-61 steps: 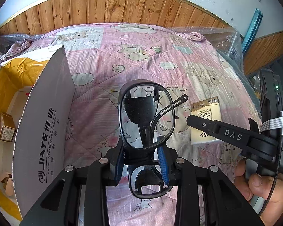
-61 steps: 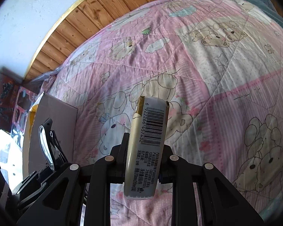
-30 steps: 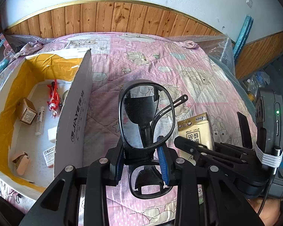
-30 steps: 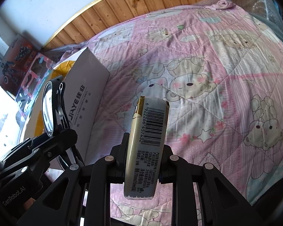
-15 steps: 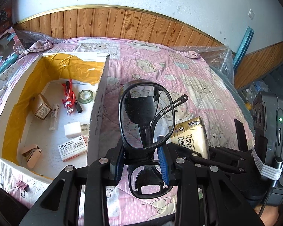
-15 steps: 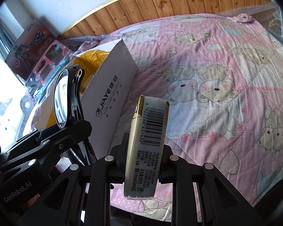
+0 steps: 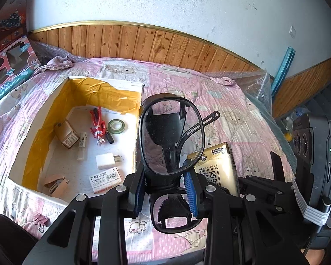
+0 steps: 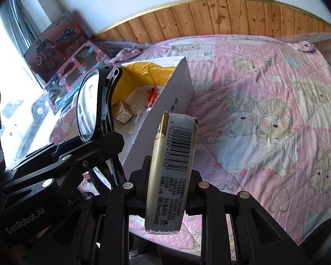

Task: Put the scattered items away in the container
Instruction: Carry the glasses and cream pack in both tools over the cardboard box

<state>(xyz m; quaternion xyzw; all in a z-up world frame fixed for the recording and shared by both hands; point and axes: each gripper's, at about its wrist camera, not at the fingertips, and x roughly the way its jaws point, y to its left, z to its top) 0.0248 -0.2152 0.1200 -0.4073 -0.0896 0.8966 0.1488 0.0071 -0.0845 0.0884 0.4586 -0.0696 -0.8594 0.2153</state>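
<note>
Hovering beside the box (image 7: 141, 119), left gripper (image 7: 166, 190) fingers clamp glasses (image 7: 172, 132), right gripper (image 8: 165, 196) fingers tissue pack (image 8: 174, 159).

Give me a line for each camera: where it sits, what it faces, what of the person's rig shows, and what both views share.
Left wrist: on the left tongs, which grip black glasses; faces the open box on the pink quilt; right tongs at right.
Right wrist: on the right tongs, which grip a tissue pack; faces the quilt; left tongs at left.
Shared: glasses, tissue pack, box, quilt, wood-panelled wall.
</note>
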